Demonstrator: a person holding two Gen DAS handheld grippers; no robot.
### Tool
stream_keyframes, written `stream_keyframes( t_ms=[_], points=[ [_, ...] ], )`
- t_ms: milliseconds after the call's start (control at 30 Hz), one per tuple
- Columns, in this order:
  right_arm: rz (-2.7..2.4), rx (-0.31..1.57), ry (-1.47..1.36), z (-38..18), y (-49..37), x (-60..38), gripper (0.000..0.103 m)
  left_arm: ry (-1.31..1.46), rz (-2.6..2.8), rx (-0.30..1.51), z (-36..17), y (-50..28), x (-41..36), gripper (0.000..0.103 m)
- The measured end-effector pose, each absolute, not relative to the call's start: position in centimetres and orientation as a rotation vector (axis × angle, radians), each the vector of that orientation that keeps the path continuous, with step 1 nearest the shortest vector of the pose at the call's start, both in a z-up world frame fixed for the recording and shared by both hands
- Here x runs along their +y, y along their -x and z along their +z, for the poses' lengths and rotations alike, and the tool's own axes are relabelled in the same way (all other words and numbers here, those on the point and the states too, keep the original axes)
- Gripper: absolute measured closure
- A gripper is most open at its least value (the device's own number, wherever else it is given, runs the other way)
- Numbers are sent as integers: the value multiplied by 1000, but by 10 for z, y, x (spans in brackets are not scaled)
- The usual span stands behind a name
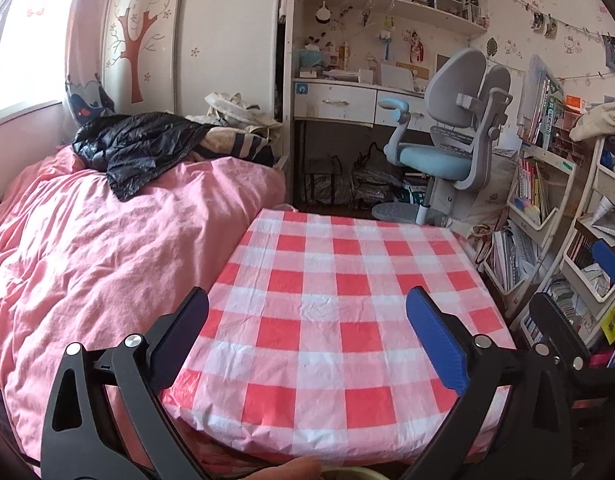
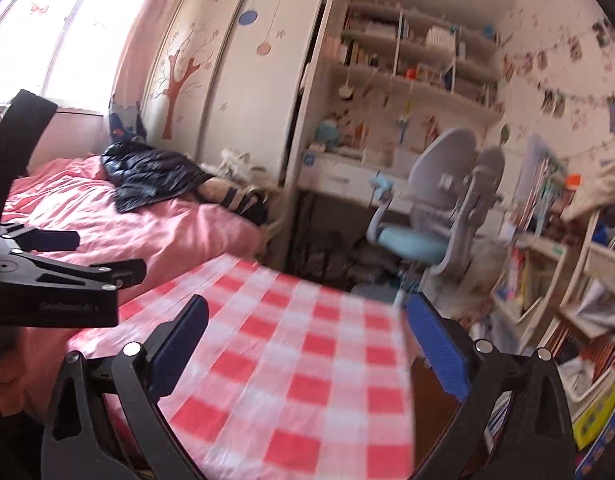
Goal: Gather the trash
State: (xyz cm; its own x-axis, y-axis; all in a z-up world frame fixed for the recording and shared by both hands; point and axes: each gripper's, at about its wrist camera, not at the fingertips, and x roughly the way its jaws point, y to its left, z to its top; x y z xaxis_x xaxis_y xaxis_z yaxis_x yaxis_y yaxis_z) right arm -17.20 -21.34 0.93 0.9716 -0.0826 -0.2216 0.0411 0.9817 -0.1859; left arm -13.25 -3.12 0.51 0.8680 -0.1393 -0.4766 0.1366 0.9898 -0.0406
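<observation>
Bedding in pink covers the bed [image 1: 87,248] at the left, with a black jacket [image 1: 135,148] crumpled at its far end below the wardrobe [image 1: 195,40]. Just beside the bed stands the desk [image 1: 347,300], spread with a red-and-white checked cloth; no trash shows on it in either view, and where the trash is cannot be told. Over the desk's near edge the left gripper [image 1: 307,332] hangs with its jaws spread wide and nothing between them. A fingertip [image 1: 283,470] shows at the bottom edge of the left wrist view. Beyond the desk a grey and blue chair [image 1: 447,136] faces a cluttered work table with shelves above. In the blurred right wrist view the right gripper [image 2: 307,344] is likewise spread wide and empty, above the desk's right edge, with the left gripper at that view's left side. Bookshelves [image 1: 547,208] crammed with books fill the right.
</observation>
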Motion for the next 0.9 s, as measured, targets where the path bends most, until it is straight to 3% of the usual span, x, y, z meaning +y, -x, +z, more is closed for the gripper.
stream_keyframes(
  t_ms=[200, 900],
  points=[
    [-118, 303, 57, 2, 146, -238, 8, -12, -138, 456, 16, 109, -49, 7],
    [-133, 350, 48, 2, 141, -229, 8, -30, -135, 506, 2, 103, -48, 7]
  ],
)
